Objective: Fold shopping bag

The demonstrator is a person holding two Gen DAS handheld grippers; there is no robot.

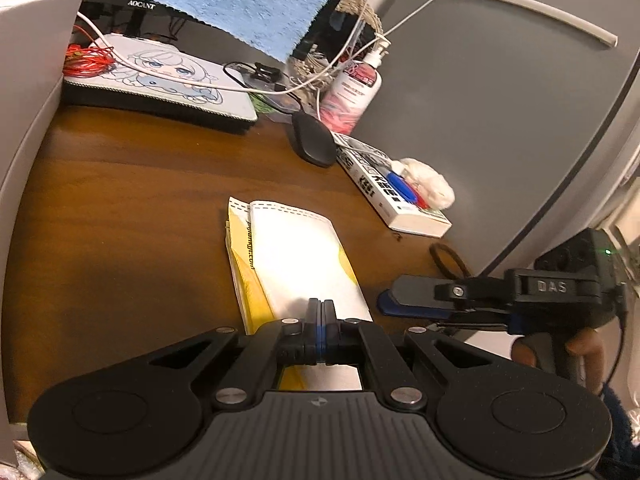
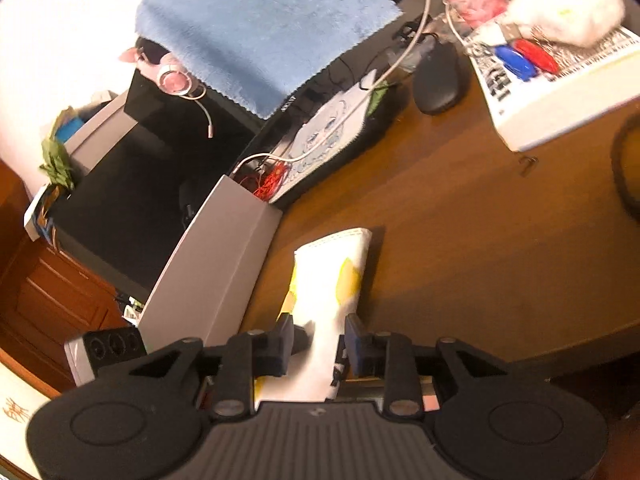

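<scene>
White-yellow shopping bag lies folded mid-bench. Left claw together, pressing it; right claw apart. Judged: final crease remains.

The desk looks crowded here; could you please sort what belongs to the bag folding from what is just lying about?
In the job:
- bag, folded flat on the desk
- left gripper, shut, at the bag's near end
- right gripper, jaws apart, bag between them

Lying about:
- book
- mouse
- lotion bottle
- blue cloth
- hair tie
- red wire
</scene>
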